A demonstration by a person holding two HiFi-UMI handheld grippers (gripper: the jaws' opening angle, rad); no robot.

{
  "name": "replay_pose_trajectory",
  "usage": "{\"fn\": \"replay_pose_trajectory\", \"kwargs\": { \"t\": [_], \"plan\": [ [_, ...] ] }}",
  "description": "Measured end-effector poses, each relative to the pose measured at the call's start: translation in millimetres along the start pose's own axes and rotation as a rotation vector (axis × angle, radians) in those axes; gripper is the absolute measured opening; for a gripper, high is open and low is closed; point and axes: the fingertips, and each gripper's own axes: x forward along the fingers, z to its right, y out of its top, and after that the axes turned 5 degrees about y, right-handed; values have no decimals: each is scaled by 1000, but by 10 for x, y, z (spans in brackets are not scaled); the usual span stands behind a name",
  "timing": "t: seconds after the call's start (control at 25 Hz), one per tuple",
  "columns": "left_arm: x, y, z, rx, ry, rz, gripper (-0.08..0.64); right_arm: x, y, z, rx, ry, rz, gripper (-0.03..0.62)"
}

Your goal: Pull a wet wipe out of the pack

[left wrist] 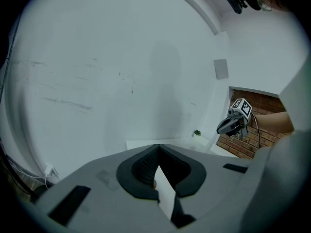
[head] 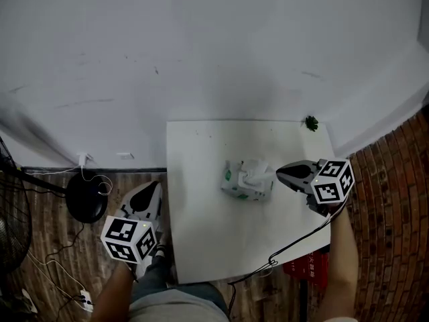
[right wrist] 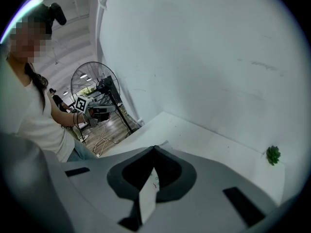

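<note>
The wet wipe pack lies near the middle of the white table, and a crumpled white wipe sticks up out of its top. My right gripper is just right of the pack, pointing left, with its tip close to the wipe. Its jaws meet at the tip with nothing between them. A white sliver with print shows through the gap behind the tip. My left gripper hangs off the table's left edge over the floor, its jaws closed and empty.
A small green plant stands at the table's far right corner. On the floor to the left are a black round base, cables and a fan. A red crate sits under the table's right side. A white wall stands behind.
</note>
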Motion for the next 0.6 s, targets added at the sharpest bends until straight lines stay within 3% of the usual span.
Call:
{"fn": "replay_pose_trajectory", "kwargs": {
  "t": [0.6],
  "plan": [
    [-160,421,-90,26,-34,90,0,-499,425,-267,-22,-139,151,0]
  ]
}}
